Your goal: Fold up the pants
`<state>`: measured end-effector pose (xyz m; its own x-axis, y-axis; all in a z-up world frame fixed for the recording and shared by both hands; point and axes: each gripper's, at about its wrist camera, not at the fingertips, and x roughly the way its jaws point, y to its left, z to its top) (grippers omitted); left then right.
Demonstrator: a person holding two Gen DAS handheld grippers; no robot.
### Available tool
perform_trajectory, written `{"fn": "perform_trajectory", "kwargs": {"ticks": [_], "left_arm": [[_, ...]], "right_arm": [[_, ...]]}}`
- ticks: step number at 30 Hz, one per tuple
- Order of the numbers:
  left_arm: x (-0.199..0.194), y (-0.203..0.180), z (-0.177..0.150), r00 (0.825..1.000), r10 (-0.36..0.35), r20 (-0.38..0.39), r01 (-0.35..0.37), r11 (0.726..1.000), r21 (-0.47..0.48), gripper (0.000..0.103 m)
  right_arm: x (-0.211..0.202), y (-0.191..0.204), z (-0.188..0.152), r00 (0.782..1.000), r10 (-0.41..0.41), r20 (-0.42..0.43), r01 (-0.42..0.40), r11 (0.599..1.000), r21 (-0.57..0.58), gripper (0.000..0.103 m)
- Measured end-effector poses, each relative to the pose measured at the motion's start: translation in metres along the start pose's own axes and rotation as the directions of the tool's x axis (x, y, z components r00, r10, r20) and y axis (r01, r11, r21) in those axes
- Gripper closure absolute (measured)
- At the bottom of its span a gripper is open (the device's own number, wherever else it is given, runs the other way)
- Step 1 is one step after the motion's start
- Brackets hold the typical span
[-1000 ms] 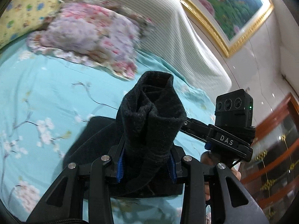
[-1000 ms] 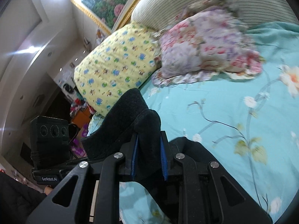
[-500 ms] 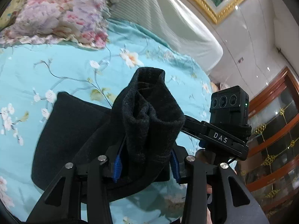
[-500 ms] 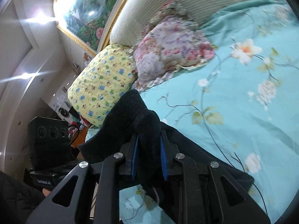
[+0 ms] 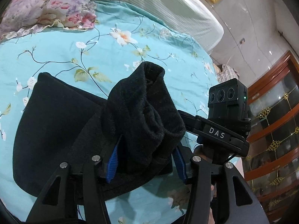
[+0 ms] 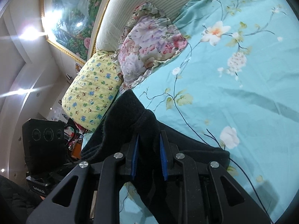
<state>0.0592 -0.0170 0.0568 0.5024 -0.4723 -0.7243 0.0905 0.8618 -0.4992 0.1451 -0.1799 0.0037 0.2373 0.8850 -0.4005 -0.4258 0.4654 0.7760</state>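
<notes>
Black fleece pants (image 5: 56, 130) lie partly flat on the teal flowered bed sheet (image 5: 97, 44). A bunched edge of them (image 5: 142, 108) stands up between the blue pads of my left gripper (image 5: 146, 149). Those jaws are opening, and the cloth still fills the gap and touches both pads. My right gripper (image 6: 148, 145) is shut on another fold of the pants (image 6: 127, 115), with the rest spread on the sheet (image 6: 196, 149). Each view shows the other gripper's camera block: the right one (image 5: 227, 100), the left one (image 6: 44, 140). All fingertips are hidden in cloth.
A floral pillow (image 5: 46, 5) (image 6: 149, 48) and a yellow patterned pillow (image 6: 93, 97) lie at the striped headboard (image 5: 177, 13). A wooden glass-door cabinet (image 5: 271, 130) stands beside the bed. Bare sheet (image 6: 243, 102) stretches beyond the pants.
Both grippers have moved forward and down over the bed, carrying the pants' edge. More of the pants now lies flat on the sheet. The left jaws have widened.
</notes>
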Motion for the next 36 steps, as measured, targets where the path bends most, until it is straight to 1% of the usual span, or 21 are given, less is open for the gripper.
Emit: {"fn": "perform_trajectory", "kwargs": {"ticks": [2, 7, 11, 13, 14, 15, 16, 17, 18, 19, 21, 23, 24, 25, 28, 31, 36], "left_arm": [[0.003, -0.001, -0.001, 1.0, -0.001, -0.008, 0.001, 1.0, 0.007, 0.05], [0.01, -0.006, -0.003, 1.0, -0.008, -0.025, 0.009, 1.0, 0.029, 0.047], [0.017, -0.01, -0.008, 0.997, -0.043, -0.061, 0.045, 0.998, 0.04, 0.035], [0.02, -0.01, -0.01, 0.995, -0.065, -0.082, 0.068, 0.997, 0.032, 0.034], [0.021, -0.009, -0.01, 0.993, -0.076, -0.091, 0.078, 0.997, 0.024, 0.034], [0.022, -0.009, -0.011, 0.991, -0.088, -0.098, 0.09, 0.996, 0.014, 0.033], [0.022, -0.008, -0.012, 0.99, -0.098, -0.102, 0.099, 0.995, 0.006, 0.032], [0.021, -0.008, -0.013, 0.99, -0.099, -0.103, 0.1, 0.995, 0.005, 0.032], [0.021, -0.008, -0.013, 0.99, -0.101, -0.103, 0.102, 0.995, 0.006, 0.032], [0.019, -0.008, -0.013, 0.989, -0.104, -0.102, 0.105, 0.994, 0.008, 0.031], [0.016, -0.008, -0.015, 0.987, -0.123, -0.105, 0.124, 0.992, 0.004, 0.03], [0.013, -0.008, -0.017, 0.986, -0.129, -0.105, 0.13, 0.992, 0.0, 0.028], [0.012, -0.008, -0.018, 0.986, -0.128, -0.104, 0.129, 0.992, -0.001, 0.027], [0.01, -0.008, -0.019, 0.986, -0.134, -0.102, 0.134, 0.991, -0.001, 0.027], [0.005, -0.005, -0.02, 0.986, -0.141, -0.093, 0.141, 0.99, -0.009, 0.027], [-0.003, -0.004, -0.021, 0.987, -0.143, -0.079, 0.143, 0.99, -0.008, 0.027], [-0.018, -0.003, -0.021, 0.992, -0.123, -0.034, 0.123, 0.992, -0.001, 0.023]], "right_arm": [[-0.001, 0.0, -0.001, 1.0, -0.005, 0.001, 0.005, 1.0, -0.004, 0.081], [-0.01, -0.007, -0.008, 0.998, -0.054, 0.013, 0.054, 0.999, 0.0, 0.08], [-0.024, -0.016, -0.009, 0.996, -0.088, 0.034, 0.086, 0.995, 0.054, 0.08], [-0.037, -0.018, -0.01, 0.989, -0.129, 0.069, 0.125, 0.99, 0.07, 0.08], [-0.043, -0.019, -0.011, 0.982, -0.166, 0.085, 0.16, 0.984, 0.077, 0.078], [-0.051, -0.021, -0.012, 0.971, -0.215, 0.104, 0.205, 0.974, 0.097, 0.072], [-0.057, -0.022, -0.013, 0.964, -0.237, 0.117, 0.223, 0.967, 0.12, 0.06], [-0.062, -0.023, -0.014, 0.96, -0.248, 0.128, 0.231, 0.963, 0.137, 0.053], [-0.069, -0.025, -0.017, 0.954, -0.259, 0.15, 0.235, 0.959, 0.161, 0.04], [-0.074, -0.024, -0.019, 0.951, -0.26, 0.168, 0.232, 0.958, 0.169, 0.035], [-0.081, -0.02, -0.022, 0.948, -0.255, 0.188, 0.224, 0.959, 0.173, 0.035], [-0.084, -0.016, -0.026, 0.949, -0.248, 0.195, 0.215, 0.961, 0.176, 0.03], [-0.085, -0.013, -0.027, 0.948, -0.248, 0.2, 0.214, 0.96, 0.178, 0.026], [-0.086, -0.01, -0.029, 0.948, -0.246, 0.203, 0.211, 0.961, 0.177, 0.024], [-0.086, -0.001, -0.033, 0.948, -0.243, 0.207, 0.211, 0.963, 0.167, 0.023], [-0.084, 0.009, -0.037, 0.943, -0.263, 0.204, 0.234, 0.959, 0.157, 0.022], [-0.082, 0.02, -0.043, 0.937, -0.288, 0.199, 0.263, 0.954, 0.143, 0.022]]}}
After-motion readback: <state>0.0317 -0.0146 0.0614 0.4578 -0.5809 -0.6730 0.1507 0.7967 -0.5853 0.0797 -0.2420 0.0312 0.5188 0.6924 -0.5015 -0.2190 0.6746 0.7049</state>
